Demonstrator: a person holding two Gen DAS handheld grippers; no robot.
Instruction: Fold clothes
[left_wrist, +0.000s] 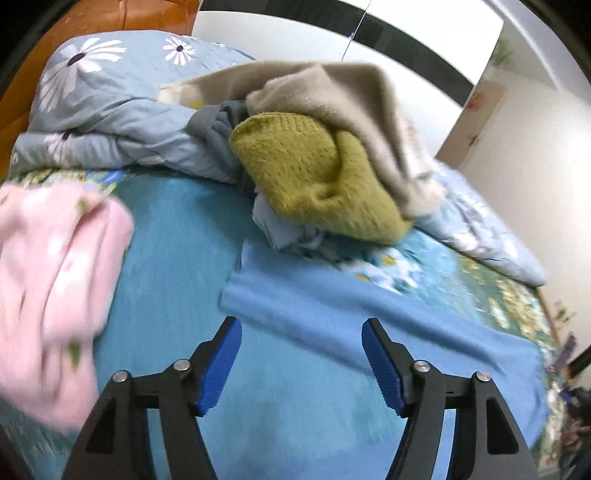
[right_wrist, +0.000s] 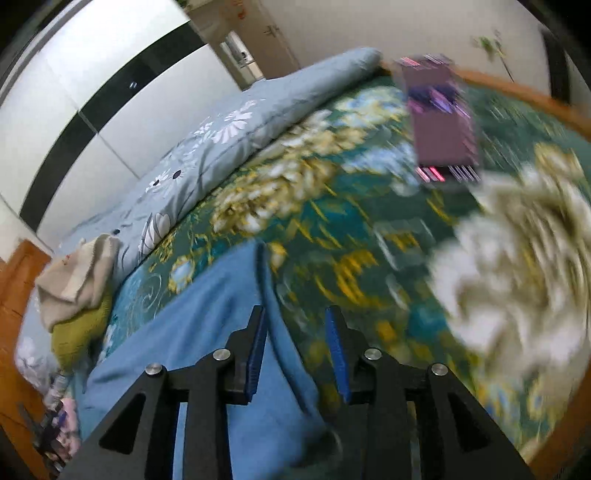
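A blue garment (left_wrist: 332, 325) lies flat on the bed; it also shows in the right wrist view (right_wrist: 207, 332). My left gripper (left_wrist: 301, 362) is open just above its near part, holding nothing. My right gripper (right_wrist: 297, 350) is open over the garment's right edge, with the cloth running between its jaws. A pile of clothes lies behind: an olive knit sweater (left_wrist: 310, 173) under a beige fleece (left_wrist: 332, 96), with grey cloth (left_wrist: 218, 125) beside it. A pink flowered garment (left_wrist: 55, 288) lies at the left.
A light blue daisy quilt (left_wrist: 107, 107) is bunched along the bed's far side (right_wrist: 229, 136). The floral bedsheet (right_wrist: 332, 229) covers the bed. A purple folded item (right_wrist: 443, 122) lies near the foot. Wooden bed frame (right_wrist: 517, 92) rims the mattress. White wardrobe (right_wrist: 92, 92) behind.
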